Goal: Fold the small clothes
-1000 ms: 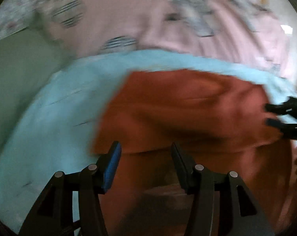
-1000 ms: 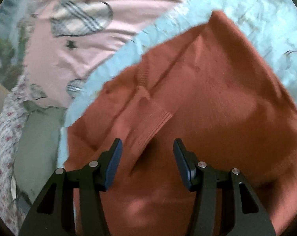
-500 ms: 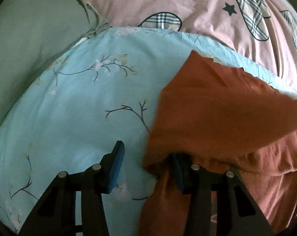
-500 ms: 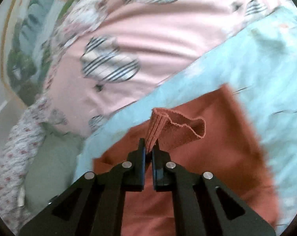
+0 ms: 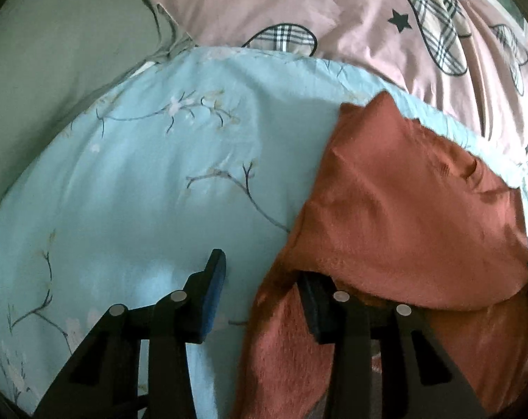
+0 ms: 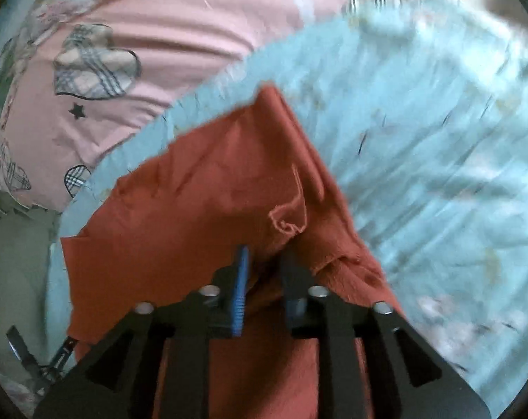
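Observation:
A rust-orange knit garment (image 5: 403, 216) lies on a light blue floral sheet (image 5: 152, 181). Its upper layer is folded over the lower one. My left gripper (image 5: 264, 279) is open at the garment's left edge. Its left finger (image 5: 213, 286) is over bare sheet and its right finger is tucked under the folded layer. In the right wrist view the same garment (image 6: 211, 192) shows a loose ribbed edge (image 6: 292, 216). My right gripper (image 6: 265, 265) is partly open, with cloth lying between and around its fingers.
A pink quilt with plaid hearts and stars (image 5: 334, 17) lies beyond the blue sheet. A grey-green pillow (image 5: 54, 56) is at the far left. The pink quilt (image 6: 141, 52) and the green pillow (image 6: 16, 279) also show in the right wrist view.
My right gripper was shut on the garment's ribbed edge and held it up; now its jaws have parted and the cloth has dropped. My left gripper stays open at the garment's left edge.

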A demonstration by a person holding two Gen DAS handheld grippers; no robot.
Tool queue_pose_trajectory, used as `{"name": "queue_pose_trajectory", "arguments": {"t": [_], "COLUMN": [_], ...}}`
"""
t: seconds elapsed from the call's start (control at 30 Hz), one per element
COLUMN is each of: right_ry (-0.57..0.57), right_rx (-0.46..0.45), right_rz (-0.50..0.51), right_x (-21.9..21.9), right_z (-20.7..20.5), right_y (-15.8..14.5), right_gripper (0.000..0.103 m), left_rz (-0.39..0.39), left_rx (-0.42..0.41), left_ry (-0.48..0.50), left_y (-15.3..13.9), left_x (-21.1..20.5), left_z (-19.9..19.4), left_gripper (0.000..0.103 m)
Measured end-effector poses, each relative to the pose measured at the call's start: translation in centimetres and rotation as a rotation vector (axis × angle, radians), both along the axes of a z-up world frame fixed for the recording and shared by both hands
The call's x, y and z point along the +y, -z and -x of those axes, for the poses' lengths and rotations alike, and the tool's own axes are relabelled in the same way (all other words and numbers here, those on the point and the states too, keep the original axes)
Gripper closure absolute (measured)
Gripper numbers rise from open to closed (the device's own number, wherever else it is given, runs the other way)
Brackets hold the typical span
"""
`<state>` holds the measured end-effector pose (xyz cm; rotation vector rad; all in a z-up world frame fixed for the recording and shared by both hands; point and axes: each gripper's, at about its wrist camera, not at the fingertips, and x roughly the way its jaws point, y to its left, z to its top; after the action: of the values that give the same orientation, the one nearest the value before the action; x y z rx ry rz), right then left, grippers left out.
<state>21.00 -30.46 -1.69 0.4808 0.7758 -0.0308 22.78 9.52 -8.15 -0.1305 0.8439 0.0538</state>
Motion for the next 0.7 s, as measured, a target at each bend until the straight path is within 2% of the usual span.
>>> {"name": "queue_pose_trajectory", "arguments": {"t": [0.03,0.1,0.17,0.2,0.23,0.33,0.43,0.57,0.63,0.7], "right_ry": [-0.047,-0.188,-0.378,-0.48,-0.56,-0.703,-0.837,-1.063,-1.158,-1.201], "right_rx": [-0.055,-0.109,-0.091,-0.058,-0.04,-0.03,0.074,0.397,0.425,0.408], "right_rz": [0.006,-0.03,-0.139,-0.204,-0.222,-0.217,-0.239,-0.271,-0.312,-0.4], "right_x": [1.2,3.8,7.2,9.4,11.9,17.7,23.1,28.9,31.5,33.5], "right_z": [0.3,-0.7,-3.6,-5.8,-8.1,-13.4,-19.4,-24.5,-24.7,-25.1], "right_y": [-1.5,-3.1,-3.5,-3.2,-3.1,-2.9,-1.2,3.3,4.0,4.1], "right_gripper": [0.05,0.046,0.034,0.032,0.032,0.029,0.024,0.022,0.022,0.021], "left_rz": [0.0,0.011,0.027,0.034,0.042,0.057,0.08,0.129,0.147,0.156], "left_rx": [-0.002,-0.009,-0.013,-0.012,-0.009,-0.017,-0.023,-0.033,-0.045,-0.057], "left_ry": [0.0,-0.001,-0.007,-0.008,-0.01,-0.012,-0.01,-0.004,-0.004,-0.004], "left_y": [0.1,0.1,0.2,0.3,0.4,0.5,0.7,0.8,0.9,1.0], "left_x": [0.0,0.1,0.4,0.5,0.6,0.8,1.1,1.7,1.9,2.0], "left_z": [0.2,0.6,0.7,0.7,0.6,0.7,0.7,0.7,0.8,0.9], "left_gripper": [0.061,0.061,0.06,0.06,0.059,0.059,0.058,0.057,0.057,0.057]}}
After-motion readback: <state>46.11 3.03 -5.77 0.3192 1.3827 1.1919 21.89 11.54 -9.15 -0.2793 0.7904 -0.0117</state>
